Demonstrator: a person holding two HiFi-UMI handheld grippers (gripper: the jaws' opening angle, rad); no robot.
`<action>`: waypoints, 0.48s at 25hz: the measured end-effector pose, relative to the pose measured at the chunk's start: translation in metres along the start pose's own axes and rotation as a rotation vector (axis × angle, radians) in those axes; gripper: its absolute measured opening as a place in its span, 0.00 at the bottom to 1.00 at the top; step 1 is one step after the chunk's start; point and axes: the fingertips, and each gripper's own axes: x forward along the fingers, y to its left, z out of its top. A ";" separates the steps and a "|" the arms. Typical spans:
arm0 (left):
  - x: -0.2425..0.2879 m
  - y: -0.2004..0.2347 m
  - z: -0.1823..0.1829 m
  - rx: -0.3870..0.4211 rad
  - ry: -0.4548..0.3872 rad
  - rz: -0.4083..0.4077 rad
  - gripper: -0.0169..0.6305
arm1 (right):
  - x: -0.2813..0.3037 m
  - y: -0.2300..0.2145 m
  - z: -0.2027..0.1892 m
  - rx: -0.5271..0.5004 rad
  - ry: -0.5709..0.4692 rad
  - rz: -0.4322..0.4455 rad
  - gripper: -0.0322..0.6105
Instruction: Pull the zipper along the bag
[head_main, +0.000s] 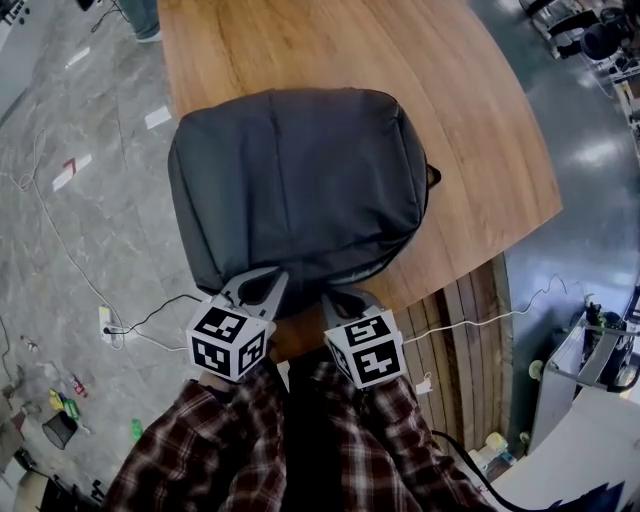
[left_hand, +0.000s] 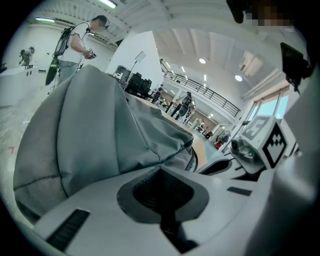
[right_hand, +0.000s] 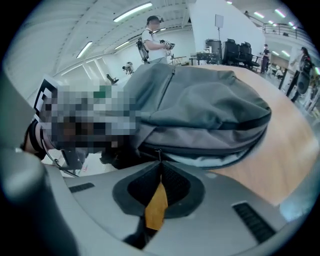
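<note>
Rumpled grey bag (head_main: 300, 180) lies flat, zipper tab (right_hand: 156, 206) pinched.

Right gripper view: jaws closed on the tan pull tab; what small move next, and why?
Probably draw the right gripper along the zipper, away from the left gripper. Its jaws are shut on the tan pull tab at the backpack's near edge, and the left gripper looks pinched on the fabric, bracing it.
</note>
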 end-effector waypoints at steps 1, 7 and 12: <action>0.000 0.000 0.000 -0.001 0.002 -0.003 0.04 | -0.004 -0.012 -0.003 0.014 -0.003 -0.017 0.08; 0.001 0.002 0.000 -0.016 0.009 -0.027 0.04 | -0.027 -0.082 -0.009 0.004 0.001 -0.114 0.08; -0.001 0.002 0.000 -0.026 0.014 -0.048 0.04 | -0.041 -0.130 -0.008 -0.006 -0.001 -0.188 0.08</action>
